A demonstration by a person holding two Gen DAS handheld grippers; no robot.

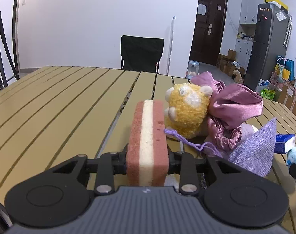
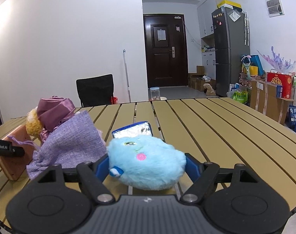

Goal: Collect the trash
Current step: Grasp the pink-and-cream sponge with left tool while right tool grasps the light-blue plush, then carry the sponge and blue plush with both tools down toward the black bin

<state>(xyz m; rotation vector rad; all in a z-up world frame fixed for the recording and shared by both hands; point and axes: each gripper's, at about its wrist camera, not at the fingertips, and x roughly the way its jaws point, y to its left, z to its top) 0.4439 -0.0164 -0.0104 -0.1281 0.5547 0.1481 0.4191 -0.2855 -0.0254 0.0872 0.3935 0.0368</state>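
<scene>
From the left wrist, the left hand-held gripper [image 1: 147, 160] clamps a pink sponge [image 1: 147, 146] with a cream middle stripe, standing on edge on the near counter [image 1: 60, 101]; from the right wrist, the right hand-held gripper [image 2: 147, 165] grips a fluffy blue plush [image 2: 148, 161].

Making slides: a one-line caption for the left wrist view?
Left hand-held gripper clamps a pink-and-white sponge beside a yellow plush toy.

The left gripper [image 1: 147, 160] clamps a pink-and-white sponge [image 1: 147, 144] upright on the slatted table [image 1: 60, 101], just beside a yellow plush toy [image 1: 187, 111].
</scene>
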